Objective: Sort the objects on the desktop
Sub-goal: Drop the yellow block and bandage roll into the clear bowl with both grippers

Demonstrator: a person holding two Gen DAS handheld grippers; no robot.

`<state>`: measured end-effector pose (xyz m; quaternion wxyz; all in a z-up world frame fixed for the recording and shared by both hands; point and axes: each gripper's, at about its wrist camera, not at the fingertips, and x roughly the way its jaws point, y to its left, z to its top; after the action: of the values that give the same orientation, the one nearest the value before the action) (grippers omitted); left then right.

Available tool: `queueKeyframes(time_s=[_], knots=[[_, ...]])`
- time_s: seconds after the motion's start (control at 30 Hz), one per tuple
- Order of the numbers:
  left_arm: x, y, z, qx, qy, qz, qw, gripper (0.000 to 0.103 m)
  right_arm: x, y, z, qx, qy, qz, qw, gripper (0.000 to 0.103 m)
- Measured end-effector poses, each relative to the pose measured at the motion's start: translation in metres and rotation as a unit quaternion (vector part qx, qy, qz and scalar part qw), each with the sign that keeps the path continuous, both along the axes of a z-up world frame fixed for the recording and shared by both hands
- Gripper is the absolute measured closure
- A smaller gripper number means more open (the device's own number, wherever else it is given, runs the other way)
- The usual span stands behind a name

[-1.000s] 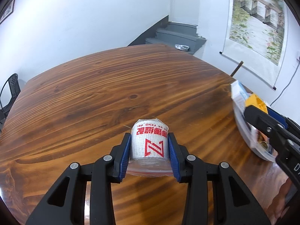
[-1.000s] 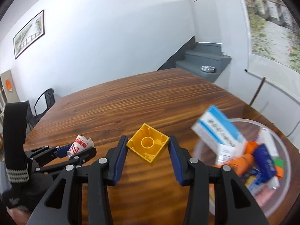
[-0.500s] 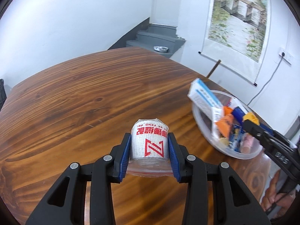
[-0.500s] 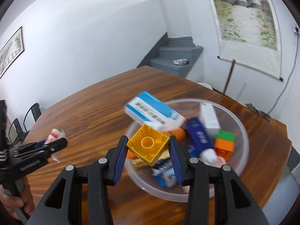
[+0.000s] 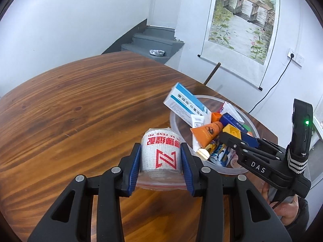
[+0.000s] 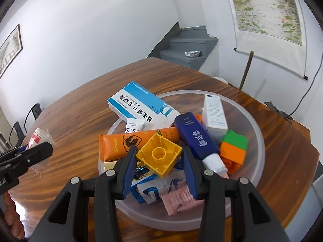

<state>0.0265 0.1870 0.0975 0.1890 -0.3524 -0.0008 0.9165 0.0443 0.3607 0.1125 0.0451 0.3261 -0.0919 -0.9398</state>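
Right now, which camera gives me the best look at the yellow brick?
The right wrist view: the yellow brick fills the centre, hollow side up, clamped in the right gripper above the clear bowl. The left wrist view shows only a yellow corner behind the gripper's black fingers.

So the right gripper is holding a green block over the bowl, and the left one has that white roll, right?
Nearly: the block in the right gripper is yellow, as the right wrist view shows. It is over the bowl, and the left gripper holds the white roll.
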Motion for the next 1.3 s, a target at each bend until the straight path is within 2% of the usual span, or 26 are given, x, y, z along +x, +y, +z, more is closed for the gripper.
queueKeyframes(time_s=[0.13,0.3,0.33,0.5,0.73,0.9,1.07,1.13,1.2,1.3], knots=[[-0.001,0.009,-0.001,0.003,-0.004,-0.004,1.0,0.062,0.006,0.005,-0.001,-0.001,0.006,0.007,1.0,0.053],[-0.006,0.024,0.002,0.01,-0.009,-0.02,0.9997,0.062,0.031,0.014,0.004,-0.023,0.049,0.022,0.998,0.024],[-0.007,0.03,0.003,0.011,-0.009,-0.025,0.9996,0.062,0.037,0.016,0.006,-0.024,0.065,0.021,0.997,0.023],[-0.015,0.056,0.006,0.01,-0.009,-0.049,0.9987,0.062,0.049,0.028,0.012,-0.037,0.092,0.02,0.995,0.023],[-0.036,0.1,0.011,0.007,-0.005,-0.084,0.9964,0.062,0.054,0.051,0.007,-0.057,0.087,-0.001,0.995,0.023],[-0.057,0.126,0.002,0.009,-0.023,-0.102,0.9945,0.062,0.053,0.067,0.002,-0.084,0.082,-0.008,0.993,0.023],[-0.077,0.14,-0.013,0.0,-0.044,-0.107,0.9933,0.061,0.051,0.069,0.001,-0.083,0.082,-0.007,0.993,0.023],[-0.081,0.142,-0.018,-0.003,-0.053,-0.105,0.9931,0.047,0.05,0.068,0.0,-0.078,0.081,-0.009,0.994,0.022],[-0.08,0.141,-0.02,-0.004,-0.048,-0.1,0.9939,0.04,0.049,0.068,-0.001,-0.074,0.078,-0.011,0.994,0.021],[-0.076,0.141,-0.019,-0.017,-0.039,-0.094,0.9947,0.038,0.05,0.068,-0.003,-0.075,0.071,-0.013,0.995,0.017]])
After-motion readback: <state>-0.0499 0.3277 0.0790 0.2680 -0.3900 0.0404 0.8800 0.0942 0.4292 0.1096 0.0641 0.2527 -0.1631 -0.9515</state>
